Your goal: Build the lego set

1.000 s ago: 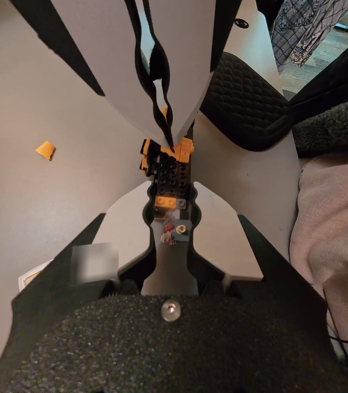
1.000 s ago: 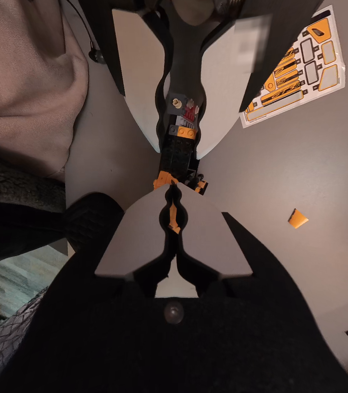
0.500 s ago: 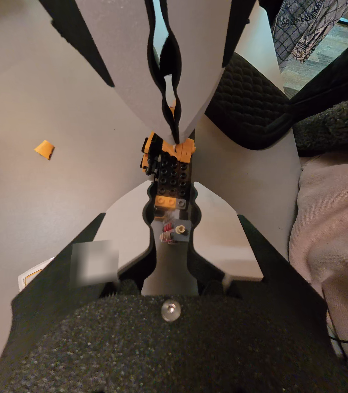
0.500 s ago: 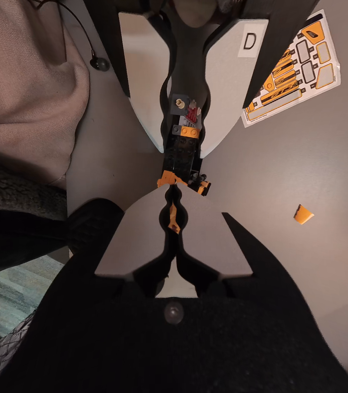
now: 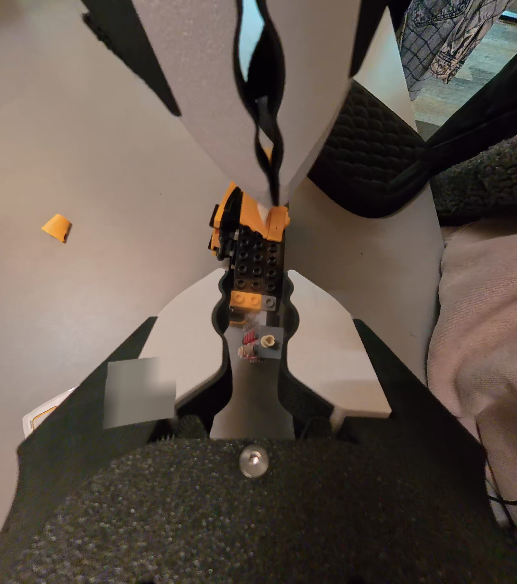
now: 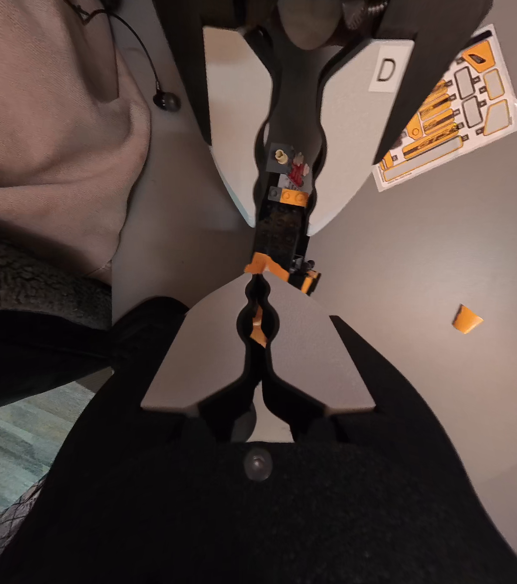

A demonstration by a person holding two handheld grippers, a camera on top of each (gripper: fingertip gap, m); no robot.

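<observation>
The left claw (image 5: 255,303) gripped a black-and-orange studded toy-brick model (image 5: 257,262) by its stiff sides; the right claw (image 6: 258,278) pinched a thin orange piece (image 6: 258,325) at its fragile end.

Two close, opposed wrist views over one brick model (image 5: 257,268).

Between the two facing grippers the brick model (image 5: 255,265) fills the gap. Left of it, the grey table (image 5: 93,158) lies open but for an orange piece (image 5: 56,227) and sticker sheet (image 6: 446,110). Right, a black cushion (image 5: 367,164) and beige cloth (image 5: 487,316) crowd close.
</observation>
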